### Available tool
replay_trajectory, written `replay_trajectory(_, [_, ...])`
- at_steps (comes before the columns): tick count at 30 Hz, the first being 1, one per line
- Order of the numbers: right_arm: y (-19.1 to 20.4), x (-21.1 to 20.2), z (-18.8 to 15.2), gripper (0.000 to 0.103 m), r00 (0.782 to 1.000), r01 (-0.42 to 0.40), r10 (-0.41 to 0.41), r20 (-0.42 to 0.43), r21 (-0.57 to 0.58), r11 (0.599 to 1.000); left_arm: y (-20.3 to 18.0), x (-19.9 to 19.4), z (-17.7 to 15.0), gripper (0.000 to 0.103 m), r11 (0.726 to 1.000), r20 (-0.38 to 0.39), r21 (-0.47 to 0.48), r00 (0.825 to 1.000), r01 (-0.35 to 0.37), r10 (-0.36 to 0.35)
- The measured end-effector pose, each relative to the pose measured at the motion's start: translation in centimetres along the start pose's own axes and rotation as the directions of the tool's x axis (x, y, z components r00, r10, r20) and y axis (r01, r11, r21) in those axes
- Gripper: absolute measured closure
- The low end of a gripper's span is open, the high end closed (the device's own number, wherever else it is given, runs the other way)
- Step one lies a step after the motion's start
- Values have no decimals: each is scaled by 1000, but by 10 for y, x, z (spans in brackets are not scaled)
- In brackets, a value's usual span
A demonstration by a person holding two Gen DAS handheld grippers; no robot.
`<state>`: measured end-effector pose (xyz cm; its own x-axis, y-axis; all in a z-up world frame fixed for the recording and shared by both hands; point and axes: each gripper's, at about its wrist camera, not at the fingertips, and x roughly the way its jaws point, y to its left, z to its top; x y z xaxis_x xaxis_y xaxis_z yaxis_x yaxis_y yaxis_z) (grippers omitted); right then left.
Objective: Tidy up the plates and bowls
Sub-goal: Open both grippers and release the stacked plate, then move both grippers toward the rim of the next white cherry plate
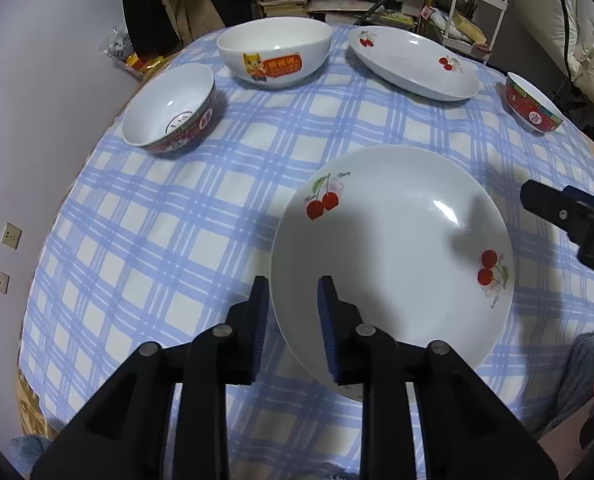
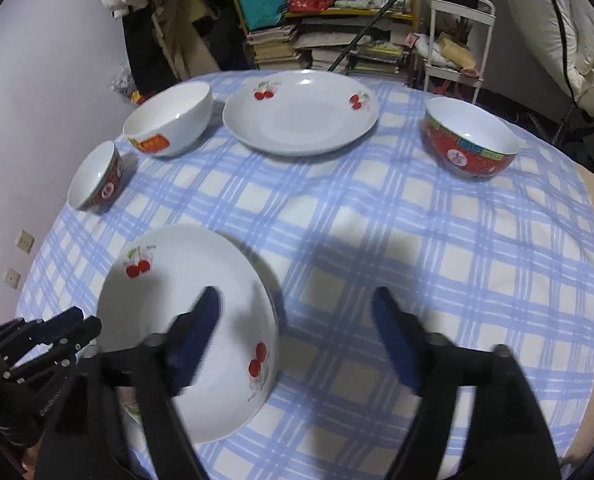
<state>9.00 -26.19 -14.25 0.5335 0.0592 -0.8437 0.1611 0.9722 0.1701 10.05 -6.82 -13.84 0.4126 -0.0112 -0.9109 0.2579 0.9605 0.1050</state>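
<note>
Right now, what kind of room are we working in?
Most likely a lived-in home room used for dining and storage: a table under a blue checked cloth, crowded shelves of stacked books, and white bedding piled at the right.

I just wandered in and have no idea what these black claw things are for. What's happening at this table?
A person is tidying dishes with a handheld gripper in each hand. The left gripper straddles the near rim of a cherry-print plate on the checked tablecloth, jaws not clamped. The right gripper hangs wide open, one finger above that plate, holding nothing. Farther off sit a second cherry plate, a white bowl and two red-patterned bowls, all separate, nothing stacked yet.
</note>
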Motion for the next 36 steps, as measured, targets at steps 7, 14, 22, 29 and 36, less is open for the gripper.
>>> replay_trajectory(7, [-8, -18, 3, 1, 995, -1, 0, 99, 14, 1000, -7, -20, 14, 49, 1000, 84, -3, 996, -25, 25])
replay_trajectory(14, [-9, -33, 20, 1, 982, 6, -1, 187, -26, 1000, -26, -38, 34, 22, 996, 181, 27, 980, -86, 79])
replay_trajectory(22, [-22, -34, 51, 1, 971, 25, -19, 236, -24, 999, -28, -34, 65, 14, 998, 210, -36, 976, -54, 60])
replay_trajectory(29, [-50, -31, 82, 1, 967, 26, -34, 252, 34, 999, -20, -18, 95, 14, 996, 257, -92, 966, -17, 40])
replay_trajectory(36, [-73, -8, 127, 16, 975, -1, -10, 221, 47, 999, -27, 2, 140, 14, 996, 253, -38, 963, -86, 93])
